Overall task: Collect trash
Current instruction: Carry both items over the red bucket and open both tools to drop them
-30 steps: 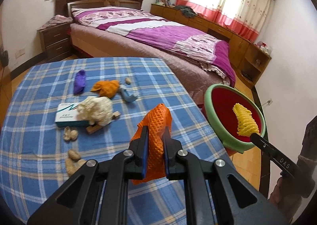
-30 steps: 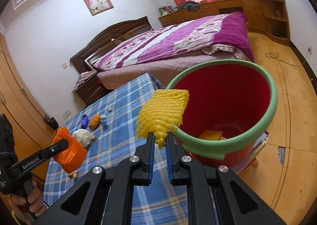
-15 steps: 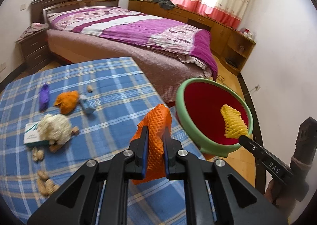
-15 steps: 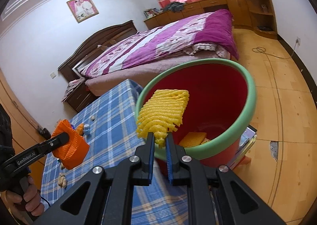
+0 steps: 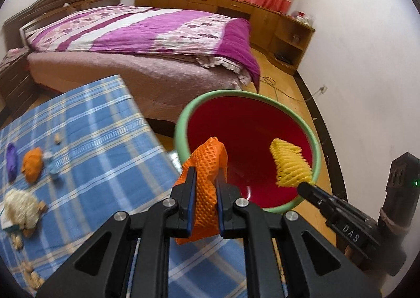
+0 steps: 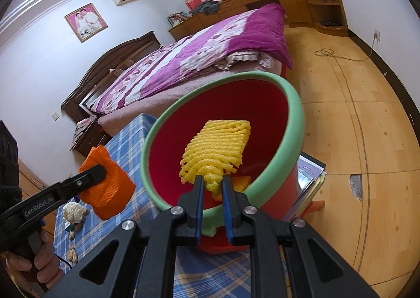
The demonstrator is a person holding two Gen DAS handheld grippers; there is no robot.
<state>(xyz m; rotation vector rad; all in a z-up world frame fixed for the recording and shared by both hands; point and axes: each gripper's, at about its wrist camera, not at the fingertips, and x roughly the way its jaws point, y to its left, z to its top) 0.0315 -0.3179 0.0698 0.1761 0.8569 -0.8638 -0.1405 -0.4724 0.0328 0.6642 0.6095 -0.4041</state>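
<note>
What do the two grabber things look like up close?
Both are black plastic. The left gripper and the right gripper have blue pads inside the fingers and round silver bolts at the joints. White letters read "GenRobot.AI" along the left one's side. A bare hand grips its handle.

Bed [image 5: 147,35], framed photo [image 6: 86,22], perhaps books [image 6: 309,179].

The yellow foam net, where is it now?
The yellow foam net is clamped in the right hand-held gripper, over the red bin beside the table.
</note>
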